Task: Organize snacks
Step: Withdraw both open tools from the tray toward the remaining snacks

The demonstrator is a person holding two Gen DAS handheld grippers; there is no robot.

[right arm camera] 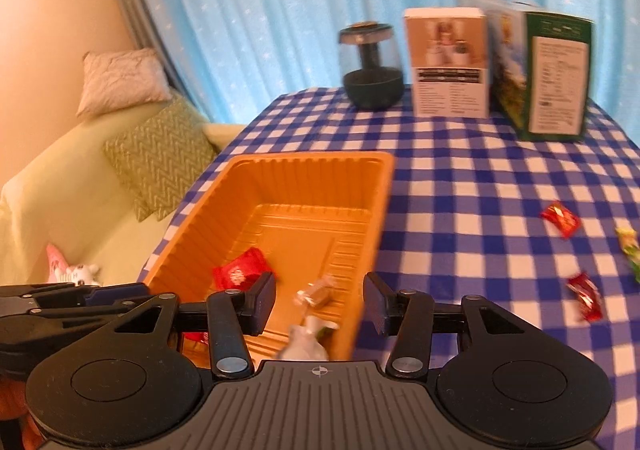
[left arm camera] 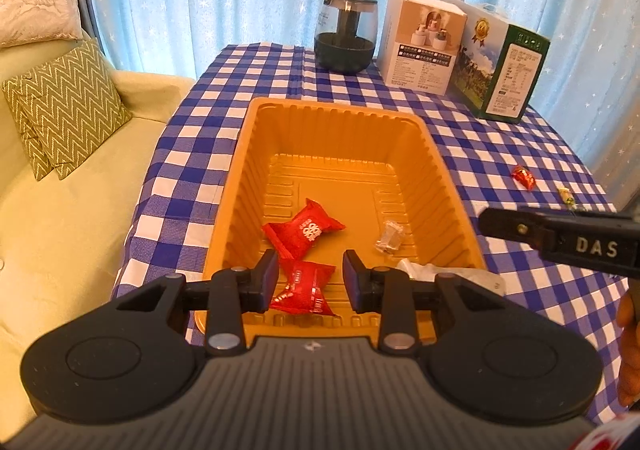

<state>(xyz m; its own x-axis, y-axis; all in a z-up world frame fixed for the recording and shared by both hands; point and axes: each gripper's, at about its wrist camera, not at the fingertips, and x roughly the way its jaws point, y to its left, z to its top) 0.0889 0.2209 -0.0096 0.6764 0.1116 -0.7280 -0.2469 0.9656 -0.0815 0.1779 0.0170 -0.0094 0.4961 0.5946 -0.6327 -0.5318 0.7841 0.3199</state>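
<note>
Left gripper (left arm camera: 310, 276) agape over tray (left arm camera: 448, 186); right gripper (right arm camera: 320, 300) agape, empty.

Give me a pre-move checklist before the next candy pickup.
1. Left gripper open, empty: ok.
2. Right gripper open, empty: ok.
3. Tray flat on table, has room: ok.
4. Red candies outside tray, nothing on them: ok.
5. Green candy fully in view: not ok, at frame edge.
6. Right view sharp enough for aiming: not ok, blurred.
</note>
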